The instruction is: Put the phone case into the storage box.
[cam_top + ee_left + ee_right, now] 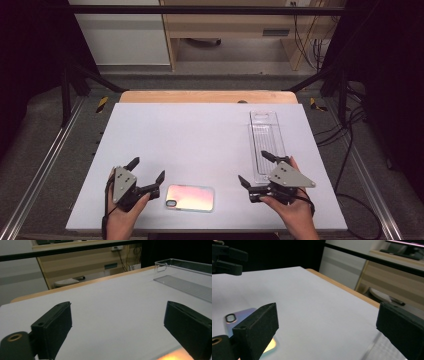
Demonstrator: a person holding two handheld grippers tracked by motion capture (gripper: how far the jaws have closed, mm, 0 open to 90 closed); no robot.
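Between my two hands, near the front edge of the table, lies the phone case, flat, camera cutout at its left end, its iridescent back facing up. My left gripper hangs just left of it with the jaws spread wide and nothing between them; in the left gripper view only bare white surface sits between the two black jaws, with a warm glow from the case at the lower right corner. My right gripper is to the right of the case, a little farther off, jaws also wide apart and empty. In the right gripper view the case shows low and to the left, partly behind my left-hand jaw, with its camera cutout plain to see.

Beyond my right hand, running away toward the far side, lies the clear plastic box, long and narrow, its near end just beside that gripper.

I judge the work in hand to be picking up the case, probably to bring it to the box. To do it well I would bring one jaw over the case's long edge and the other under or against the opposite edge, since a thing this thin and flat gives little to bite on. Coming in low from the left end with the left gripper looks the shorter way. The glossy surface may let it slide on the table, so steadying the right end with the other gripper should help.
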